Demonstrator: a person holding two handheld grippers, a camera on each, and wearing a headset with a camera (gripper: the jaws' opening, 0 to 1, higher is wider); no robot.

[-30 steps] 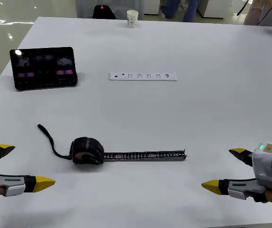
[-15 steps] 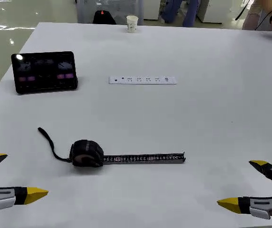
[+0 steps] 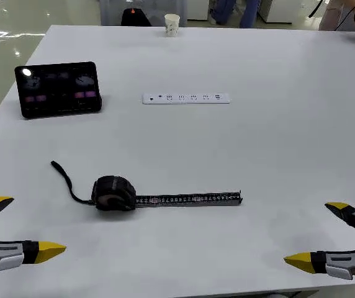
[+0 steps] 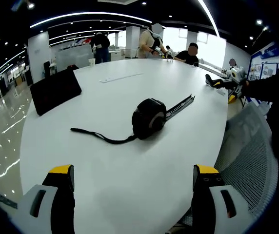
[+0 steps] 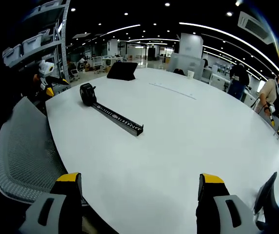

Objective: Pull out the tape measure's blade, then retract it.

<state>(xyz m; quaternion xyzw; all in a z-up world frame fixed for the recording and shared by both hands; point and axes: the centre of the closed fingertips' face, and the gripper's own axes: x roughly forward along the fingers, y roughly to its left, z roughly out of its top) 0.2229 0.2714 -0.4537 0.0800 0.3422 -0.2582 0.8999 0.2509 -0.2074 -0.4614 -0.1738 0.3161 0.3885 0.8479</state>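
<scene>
Blade (image 3: 188, 199) drawn out flat on the white table (image 3: 277, 136), the black tape measure (image 3: 113, 194) lies between the two grippers' reach, touching neither. Its case sits ahead of the left gripper (image 3: 25, 226) and inward of its fingers, with the wrist strap (image 3: 64, 180) trailing away from the case on the side nearer that gripper. The blade's end hook (image 3: 240, 198) lies ahead of the right gripper (image 3: 317, 233) and inward of its fingers, well apart from them. Both grippers hang over the table's near edge with their yellow-tipped fingers spread wide and nothing between them. Retraction looks like the step in hand. To do it well, the left fingers should pin the case while the right fingers pinch the blade just behind the hook and feed it back slowly, so it does not whip or kink. Far beyond both sets of fingers stands a paper cup (image 3: 172, 25), and whether it holds anything cannot be told.
</scene>
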